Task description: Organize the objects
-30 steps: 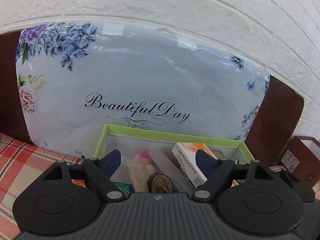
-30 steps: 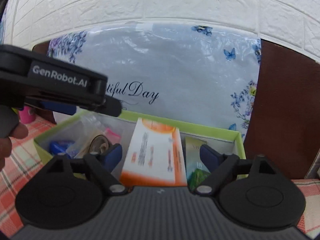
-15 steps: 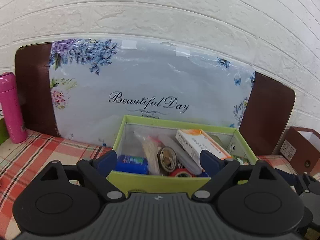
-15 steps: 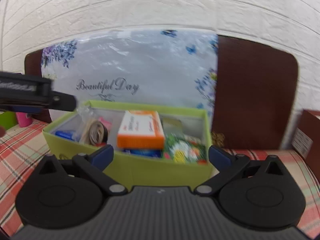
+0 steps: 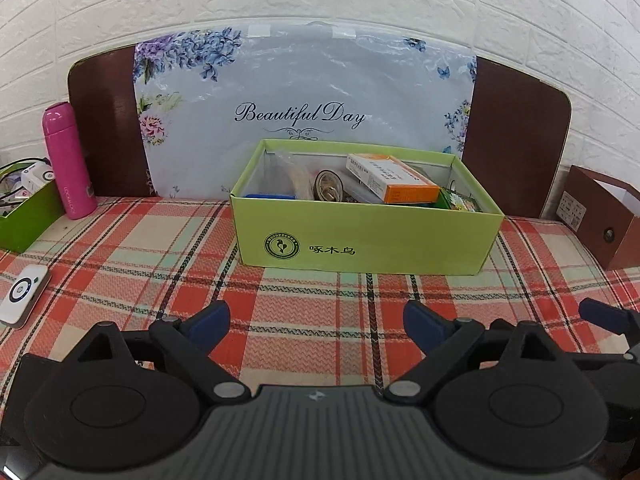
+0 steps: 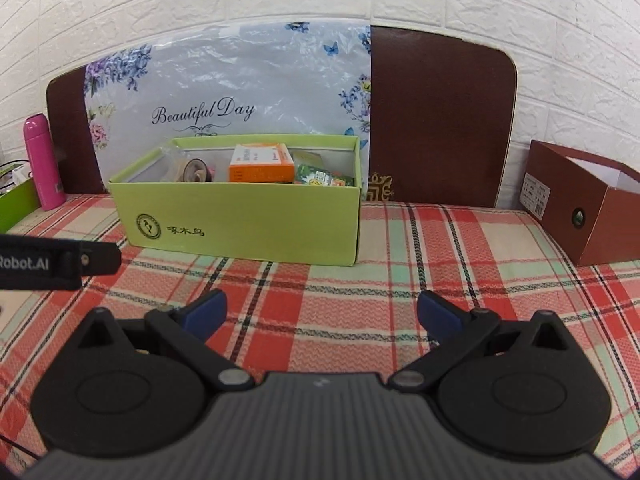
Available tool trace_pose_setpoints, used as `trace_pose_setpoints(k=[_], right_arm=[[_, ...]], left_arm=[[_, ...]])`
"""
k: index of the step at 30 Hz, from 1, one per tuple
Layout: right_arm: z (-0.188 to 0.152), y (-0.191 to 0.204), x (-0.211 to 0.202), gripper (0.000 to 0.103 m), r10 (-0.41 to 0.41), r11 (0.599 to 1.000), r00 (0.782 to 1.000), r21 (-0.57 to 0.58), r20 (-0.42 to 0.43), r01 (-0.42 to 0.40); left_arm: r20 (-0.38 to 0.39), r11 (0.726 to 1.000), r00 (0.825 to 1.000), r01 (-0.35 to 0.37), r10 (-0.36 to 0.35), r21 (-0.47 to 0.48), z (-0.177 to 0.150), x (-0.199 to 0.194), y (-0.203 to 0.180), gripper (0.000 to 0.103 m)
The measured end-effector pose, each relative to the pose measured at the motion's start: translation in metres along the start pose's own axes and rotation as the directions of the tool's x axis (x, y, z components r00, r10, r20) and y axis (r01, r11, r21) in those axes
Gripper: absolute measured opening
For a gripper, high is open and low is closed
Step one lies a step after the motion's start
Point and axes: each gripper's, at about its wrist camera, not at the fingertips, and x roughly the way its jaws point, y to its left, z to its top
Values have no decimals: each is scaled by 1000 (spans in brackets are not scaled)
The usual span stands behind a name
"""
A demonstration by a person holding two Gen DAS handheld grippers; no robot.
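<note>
A green cardboard box point(image 5: 360, 236) stands on the plaid cloth against a floral board; it also shows in the right wrist view point(image 6: 248, 220). Inside lie an orange-and-white carton point(image 5: 390, 178) point(image 6: 260, 162), a round metal tin point(image 5: 328, 186) point(image 6: 194, 170), a clear bag point(image 5: 288, 172), a blue item point(image 5: 266, 196) and a green packet point(image 6: 324, 176). My left gripper point(image 5: 316, 322) is open and empty, well in front of the box. My right gripper point(image 6: 320, 310) is open and empty, also in front of it.
A pink bottle point(image 5: 68, 160) and a green tray point(image 5: 24, 216) with cables stand at the left. A white device point(image 5: 24, 290) lies on the cloth. A brown box point(image 6: 588, 200) stands at the right. The left gripper's side point(image 6: 60, 264) juts in.
Both grippers have pulled back from over the green box to well in front of it. Both stay open and empty. The box contents have not moved.
</note>
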Motion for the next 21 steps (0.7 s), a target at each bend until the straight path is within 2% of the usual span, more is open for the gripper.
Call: trace_pose_setpoints(k=[4, 11, 18, 21], right_arm=[[0, 2, -12, 103, -8, 1000, 1000, -8, 21, 9], [-3, 2, -21, 103, -7, 1000, 1000, 16, 17, 7], [-8, 5, -24, 103, -15, 1000, 1000, 5, 11, 15], [-9, 5, -24, 103, -14, 1000, 1000, 8, 8, 14]], left_arm=[[10, 1000, 1000, -22, 22, -7, -4, -9, 4, 96], [-19, 999, 999, -34, 33, -23, -13, -13, 10, 96], [-30, 999, 1000, 1, -2, -33, -20, -12, 12, 96], [-31, 1000, 1000, -6, 6, -28, -20, -12, 11, 96]])
